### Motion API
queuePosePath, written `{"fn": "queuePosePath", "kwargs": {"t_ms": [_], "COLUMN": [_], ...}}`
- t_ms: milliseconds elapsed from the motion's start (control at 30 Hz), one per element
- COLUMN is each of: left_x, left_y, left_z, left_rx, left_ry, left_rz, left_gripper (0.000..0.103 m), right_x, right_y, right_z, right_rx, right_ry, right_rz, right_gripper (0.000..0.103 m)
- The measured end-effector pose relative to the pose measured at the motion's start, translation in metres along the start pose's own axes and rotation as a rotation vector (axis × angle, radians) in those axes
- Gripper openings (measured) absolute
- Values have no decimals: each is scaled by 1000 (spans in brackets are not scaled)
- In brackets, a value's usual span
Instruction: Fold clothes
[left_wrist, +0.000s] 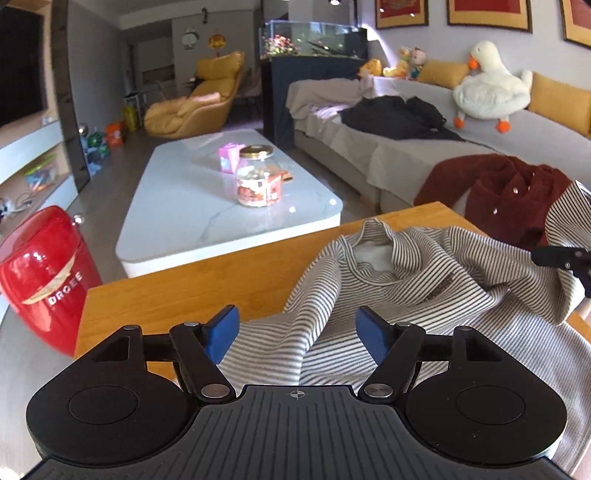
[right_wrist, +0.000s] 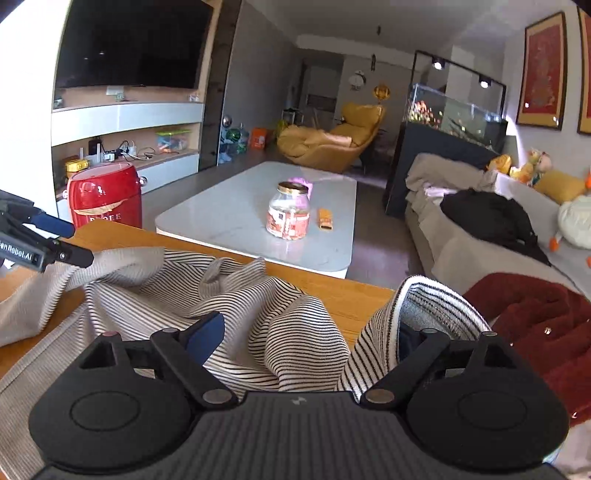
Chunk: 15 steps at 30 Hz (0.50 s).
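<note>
Room: living room behind both claws; wooden table (left_wrist: 177, 291) right under them
Far left: red barrel-shaped bin (left_wrist: 44, 273) on floor, left of left gripper; same bin ahead-left of right gripper
Left gripper (left_wrist: 297, 332): jaws apart, blue pads (left_wrist: 223, 332) clear of cloth; nothing pinched; striped fabric lies between and beneath the fingers
Striped shirt (left_wrist: 406, 280): crumpled on wooden table, collar opening ahead of left gripper; bunched folds run rightward to right gripper
Ahead: white coffee table (left_wrist: 192, 206) beyond wooden table edge; glass jar (left_wrist: 256, 177) with gold lid on it, pink box just behind jar
Right gripper (right_wrist: 312, 343): jaws wide; left pad bare, visible; right finger hidden inside a striped cuff or hem draped over it; cloth bunched between fingers; cannot tell if any is gripped
Right of it: dark red buttoned garment (right_wrist: 535, 325) on grey sofa (left_wrist: 406, 155), just beside right gripper
Far right: black clothing (left_wrist: 399, 118) on sofa; white plush goose (left_wrist: 487, 88) against yellow cushions
</note>
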<state>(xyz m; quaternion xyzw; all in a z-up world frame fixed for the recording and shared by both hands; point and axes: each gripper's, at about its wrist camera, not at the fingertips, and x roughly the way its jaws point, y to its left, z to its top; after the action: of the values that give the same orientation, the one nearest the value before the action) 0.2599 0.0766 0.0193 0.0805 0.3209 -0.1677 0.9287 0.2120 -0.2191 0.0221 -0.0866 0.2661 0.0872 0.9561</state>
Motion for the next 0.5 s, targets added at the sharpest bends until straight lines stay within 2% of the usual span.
{"fn": "queuePosePath", "kwargs": {"t_ms": [67, 167, 200, 233, 267, 300, 367, 433, 500], "left_x": [26, 61, 69, 76, 82, 87, 97, 106, 113], "left_y": [-4, -8, -8, -7, -4, 0, 15, 40, 61], "left_z": [5, 4, 3, 0, 2, 4, 10, 19, 23], "left_rx": [41, 119, 141, 163, 168, 173, 154, 74, -1], "left_ry": [41, 102, 112, 120, 119, 117, 104, 102, 115], "left_rz": [-6, 2, 7, 18, 40, 63, 118, 169, 193], "left_gripper": [75, 72, 55, 28, 19, 15, 15, 15, 16], "right_x": [25, 54, 63, 71, 78, 84, 87, 90, 102], "right_y": [-14, -22, -24, -23, -20, -17, -13, -14, -23], "right_z": [3, -5, -9, -13, -16, -18, -19, -14, -8], "right_rx": [30, 4, -10, -24, -36, -48, -80, -88, -57], "right_ry": [58, 119, 136, 150, 164, 172, 140, 97, 98], "right_rz": [12, 21, 22, 25, 29, 32, 21, -11, -67], "right_gripper": [90, 90, 89, 82, 72, 67, 50, 39, 36]}}
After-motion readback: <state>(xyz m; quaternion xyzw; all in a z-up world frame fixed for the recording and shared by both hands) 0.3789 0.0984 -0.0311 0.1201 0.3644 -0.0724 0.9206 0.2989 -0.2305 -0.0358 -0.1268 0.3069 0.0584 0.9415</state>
